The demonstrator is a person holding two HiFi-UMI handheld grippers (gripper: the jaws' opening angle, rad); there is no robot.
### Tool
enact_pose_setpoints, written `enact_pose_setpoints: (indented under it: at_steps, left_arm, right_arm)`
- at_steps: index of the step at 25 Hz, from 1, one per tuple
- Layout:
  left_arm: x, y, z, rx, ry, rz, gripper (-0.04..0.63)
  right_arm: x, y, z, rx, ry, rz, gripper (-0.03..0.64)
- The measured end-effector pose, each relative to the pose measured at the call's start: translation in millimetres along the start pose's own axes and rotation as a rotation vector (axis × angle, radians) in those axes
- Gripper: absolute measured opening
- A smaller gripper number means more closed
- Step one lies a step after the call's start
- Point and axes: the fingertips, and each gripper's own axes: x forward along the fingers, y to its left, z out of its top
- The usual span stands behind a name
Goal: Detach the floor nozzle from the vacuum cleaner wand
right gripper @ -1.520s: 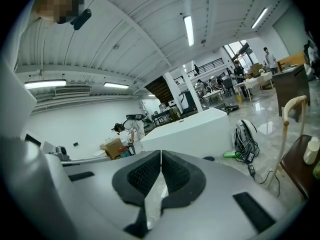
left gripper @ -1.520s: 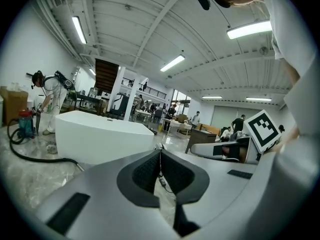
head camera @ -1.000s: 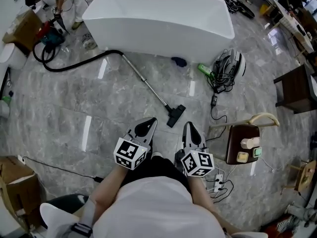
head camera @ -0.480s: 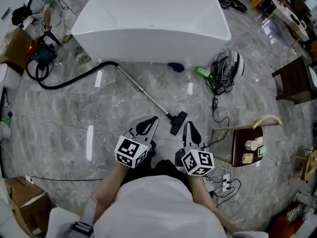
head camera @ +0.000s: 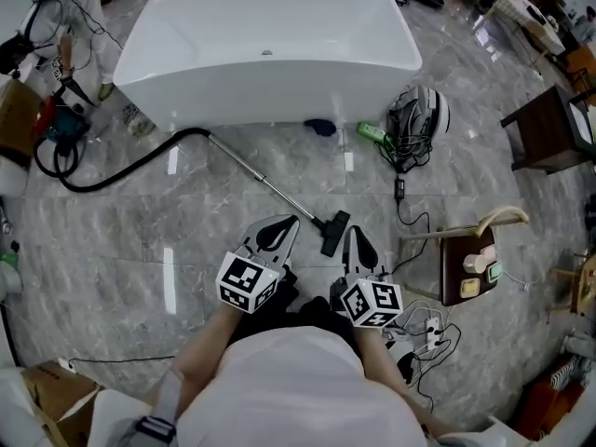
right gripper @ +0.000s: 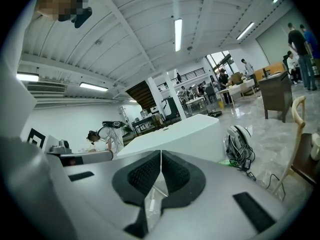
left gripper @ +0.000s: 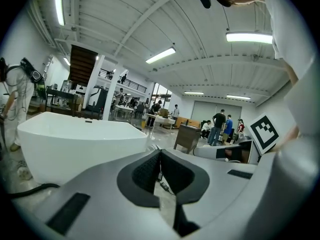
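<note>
The black floor nozzle (head camera: 334, 232) lies on the grey marble floor, joined to a silver wand (head camera: 264, 182) that runs up-left to a black hose (head camera: 121, 169). In the head view my left gripper (head camera: 291, 222) is shut and empty, its tip just left of the nozzle and apart from it. My right gripper (head camera: 352, 233) is also shut and empty, its tip just right of the nozzle. In the left gripper view my left gripper (left gripper: 159, 152) shows jaws pressed together with nothing between. The right gripper view shows my right gripper (right gripper: 161, 154) the same way.
A white bathtub (head camera: 267, 48) stands beyond the wand. A round appliance with tangled cables (head camera: 419, 119) and a green object (head camera: 372, 133) lie at its right. A wooden chair (head camera: 470, 259) with small items and a power strip (head camera: 430, 328) are at my right. A blue tool (head camera: 67, 125) sits far left.
I have stepped forward: the nozzle, wand and bathtub have come nearer in the head view. Both grippers stay shut, now flanking the nozzle closely.
</note>
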Motion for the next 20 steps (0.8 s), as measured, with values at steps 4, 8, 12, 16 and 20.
enact_pose_setpoints:
  at_steps: [4, 8, 12, 16, 20]
  left_arm:
    - [4.4, 8.7, 6.1, 0.022, 0.000, -0.043, 0.011]
    - [8.0, 19.1, 2.7, 0.024, 0.009, -0.068, 0.011]
    - [19.5, 21.3, -3.2, 0.051, 0.035, -0.112, 0.011]
    - [30.7, 22.9, -4.0, 0.047, 0.038, -0.133, 0.011]
    - [43.3, 18.3, -5.2, 0.051, 0.043, -0.151, 0.011]
  right_arm:
    - [13.1, -2.5, 1.8, -0.001, -0.011, -0.046, 0.017]
    - [20.7, -4.3, 5.3, -0.006, -0.040, -0.069, 0.017]
    - [25.2, -11.7, 8.3, -0.047, -0.039, -0.070, 0.017]
    - [24.5, -21.9, 11.4, -0.056, -0.029, -0.071, 0.017]
    - [20.3, -33.8, 13.3, -0.072, -0.018, -0.077, 0.017]
